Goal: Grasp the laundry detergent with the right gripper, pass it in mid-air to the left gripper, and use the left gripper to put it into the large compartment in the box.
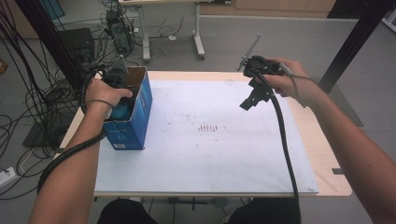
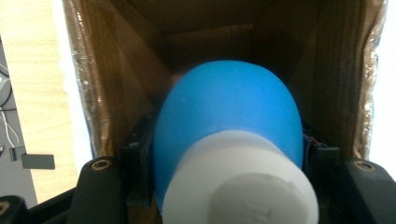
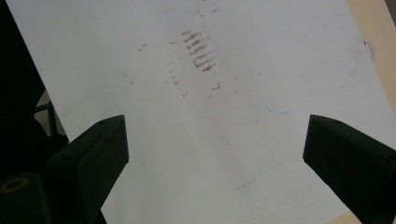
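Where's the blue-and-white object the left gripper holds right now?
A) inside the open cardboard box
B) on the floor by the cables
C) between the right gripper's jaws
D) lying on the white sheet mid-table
A: in the left gripper view the left gripper grips the blue-and-white object with the cardboard box walls all around it.

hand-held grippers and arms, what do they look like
Both are black. The right hand-held gripper has a round body, a thin grey rod sticking up and a thick black cable trailing off it; its blocky jaws have screw holes. The left hand-held gripper carries a grey three-cornered plate, with its cable along the forearm. Both forearms are bare, no sleeves.
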### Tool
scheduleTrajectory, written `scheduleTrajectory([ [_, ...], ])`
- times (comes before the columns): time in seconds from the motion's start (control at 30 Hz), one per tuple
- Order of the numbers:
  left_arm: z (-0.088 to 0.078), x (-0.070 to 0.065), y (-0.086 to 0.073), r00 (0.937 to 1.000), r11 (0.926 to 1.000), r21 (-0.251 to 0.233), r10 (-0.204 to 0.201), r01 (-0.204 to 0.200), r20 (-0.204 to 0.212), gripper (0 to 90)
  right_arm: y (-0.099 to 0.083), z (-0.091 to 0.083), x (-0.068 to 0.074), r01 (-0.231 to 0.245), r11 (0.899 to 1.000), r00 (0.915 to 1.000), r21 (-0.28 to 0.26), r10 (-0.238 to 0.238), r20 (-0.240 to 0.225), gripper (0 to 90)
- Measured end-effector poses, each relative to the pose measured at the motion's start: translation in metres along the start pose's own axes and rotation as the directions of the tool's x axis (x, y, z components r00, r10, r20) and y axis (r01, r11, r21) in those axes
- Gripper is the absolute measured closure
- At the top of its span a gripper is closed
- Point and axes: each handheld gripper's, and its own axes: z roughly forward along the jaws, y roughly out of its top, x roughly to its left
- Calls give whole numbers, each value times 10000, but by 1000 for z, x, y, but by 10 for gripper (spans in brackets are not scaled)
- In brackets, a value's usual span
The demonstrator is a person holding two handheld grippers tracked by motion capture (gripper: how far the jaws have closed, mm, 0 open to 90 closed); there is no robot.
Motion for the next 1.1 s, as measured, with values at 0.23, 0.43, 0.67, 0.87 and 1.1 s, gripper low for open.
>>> scheduleTrajectory([
  [0.23, 1, 0, 1, 10000, 10000, -13, 23, -23, 38, 373, 1, 1, 1, 24, 10000, 10000, 36, -24, -7, 67],
  [0.43, 1, 1, 1, 10000, 10000, -40, -10, 11, 72, 373, 1, 1, 0, -12, 10000, 10000, 53, 11, 29, 67],
  [0.67, 1, 2, 1, 9999, 9999, -44, -102, 103, 103, 373, 0, 0, 0, -27, 10000, 10000, -17, 27, 86, 66],
  [0.87, 1, 3, 1, 9998, 9999, -42, -142, 142, 113, 373, -2, 0, -2, -70, 10000, 10000, -15, 70, 48, 66],
  [1.1, 1, 4, 1, 9995, 9996, -73, -282, 283, 106, 373, -2, 1, -3, -51, 10000, 10000, -44, 51, 35, 66],
])
